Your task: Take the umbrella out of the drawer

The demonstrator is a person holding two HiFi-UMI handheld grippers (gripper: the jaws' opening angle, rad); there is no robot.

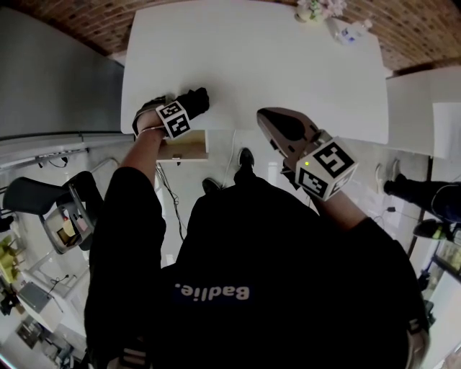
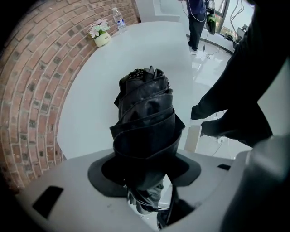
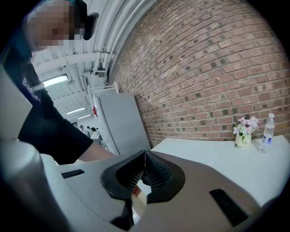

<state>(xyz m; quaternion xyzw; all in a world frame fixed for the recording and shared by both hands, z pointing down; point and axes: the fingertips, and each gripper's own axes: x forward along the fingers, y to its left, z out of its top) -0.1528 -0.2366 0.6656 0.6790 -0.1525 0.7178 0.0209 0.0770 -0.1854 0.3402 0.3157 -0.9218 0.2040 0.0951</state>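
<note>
Looking down, we see the white table [image 1: 252,65], its wooden drawer [image 1: 189,146] standing open at the near edge. Our left gripper [image 2: 147,174] is clamped around the folded black umbrella [image 2: 145,118], which is out of the drawer and over the table's near edge. Our right gripper [image 3: 144,174] has its jaws closed together on nothing. A flower pot [image 3: 243,131] and a water bottle [image 3: 268,129] stand by the brick wall.

White table [image 1: 274,65] runs up to the brick wall [image 3: 217,68]. At its far edge, a small pot of flowers [image 1: 311,10] stands, a water bottle [image 1: 351,32] just beside it. Near edge: wooden drawer [image 1: 186,146] pulled out.
</note>
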